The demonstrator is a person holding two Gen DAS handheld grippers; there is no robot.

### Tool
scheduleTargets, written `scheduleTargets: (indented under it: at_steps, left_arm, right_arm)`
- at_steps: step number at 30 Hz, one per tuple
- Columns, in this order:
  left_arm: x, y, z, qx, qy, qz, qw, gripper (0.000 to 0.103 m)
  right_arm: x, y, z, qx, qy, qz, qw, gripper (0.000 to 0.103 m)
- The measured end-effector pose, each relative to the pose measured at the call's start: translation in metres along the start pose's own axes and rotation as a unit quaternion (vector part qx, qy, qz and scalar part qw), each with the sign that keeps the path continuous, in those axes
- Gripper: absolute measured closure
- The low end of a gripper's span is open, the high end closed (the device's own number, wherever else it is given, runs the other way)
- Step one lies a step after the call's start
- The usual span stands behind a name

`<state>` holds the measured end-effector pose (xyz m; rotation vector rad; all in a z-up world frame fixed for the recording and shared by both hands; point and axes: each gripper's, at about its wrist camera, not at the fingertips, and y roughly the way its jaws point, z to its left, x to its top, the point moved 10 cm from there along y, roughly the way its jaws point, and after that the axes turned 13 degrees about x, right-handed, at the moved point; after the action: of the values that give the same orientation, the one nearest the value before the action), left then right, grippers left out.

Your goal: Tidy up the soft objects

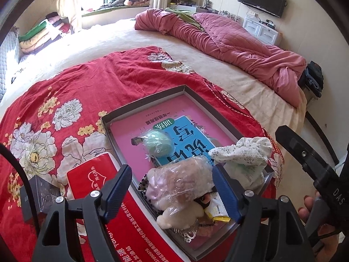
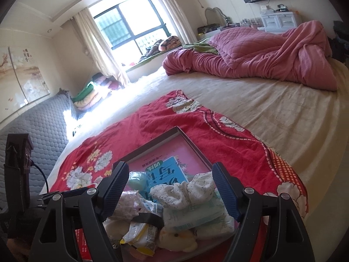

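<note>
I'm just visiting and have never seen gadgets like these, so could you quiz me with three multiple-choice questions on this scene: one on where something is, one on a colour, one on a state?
1. Where does the green ball in its clear wrap lie?
A. On the pink quilt
B. In the shallow box, on the blue book
C. On the window sill

2. What colour is the flowered cloth under the box?
A. Red
B. Grey
C. Green

3. How do the jaws of the left gripper stand?
A. Shut tight with nothing between
C. Clamped on the book
B. Apart, either side of a plastic-wrapped bundle

Answers:
1 B: it rests on the blue book inside the box.
2 A: red with white flowers.
3 B: the pads stand clear of the bundle.
</note>
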<state>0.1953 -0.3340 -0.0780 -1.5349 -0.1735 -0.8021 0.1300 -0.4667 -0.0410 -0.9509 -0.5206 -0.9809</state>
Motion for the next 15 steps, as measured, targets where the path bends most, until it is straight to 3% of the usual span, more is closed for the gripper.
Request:
scheduleTargets:
  at_steps: [8,15]
  left_arm:
    - [-0.005,-0.021,0.020,0.009,-0.011,-0.014,0.9998,0.022]
    - [-0.017,-0.043,0.044,0.026,-0.023,-0.023,0.9991,0.021]
  right_arm:
    - [0.001,-0.009,0.026,-0.050,-0.012,-0.019,0.999,0.023]
    - [-0.003,-0.026,0.054,-0.056,0.016,-0.029,0.998,0.023]
